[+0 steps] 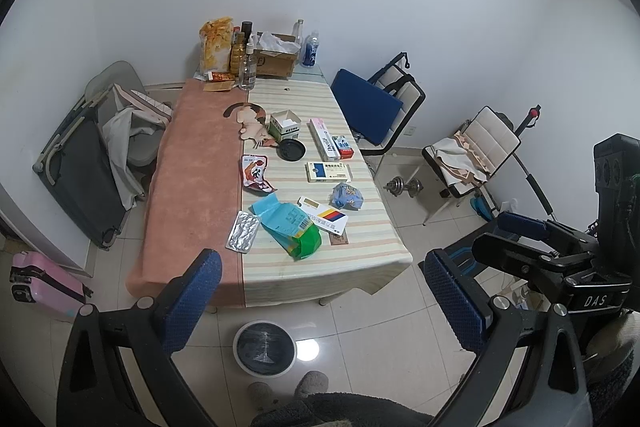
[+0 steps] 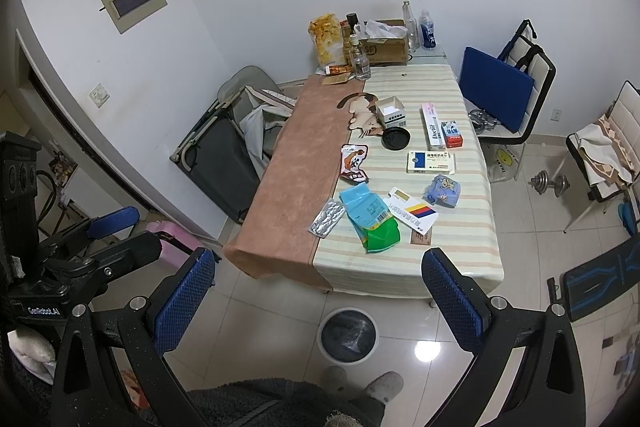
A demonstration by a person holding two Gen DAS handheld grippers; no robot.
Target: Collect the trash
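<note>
A: Status? Where's the trash relative to the grippers?

B: Both held back off the near end of the tabletop [image 1: 192,187], above the floor. Left gripper [image 1: 320,291] released, jaws spread wide, nothing between them. Right gripper [image 2: 318,287] the same, wide and empty.

A: Nearest piece?

B: The crumpled green-and-light-blue plastic packet [image 2: 370,221], near the front edge on the striped cloth half. Ahead and below both grippers. Silver foil blister pack [image 2: 327,217] lies just beside it on its left, at the seam with the pink cloth. White flat box with a red, yellow and blue block [image 2: 412,213] touches or overlaps it on the right; can't tell which from here.

A: Long axis?

B: Packet runs roughly front-to-back, green end towards the person. Blister pack similar, tilted a little.

A: Which arm?

B: In the left view the packet sits almost dead centre between the fingers; in the right view it's slightly right of centre. Probably a near tie, fisheye makes it hard to rank.

A: Bin?

B: Round white bin with a dark liner [image 2: 348,337], on the floor just in front of the tabletop, directly under the grippers. Short drop after a pick.
</note>
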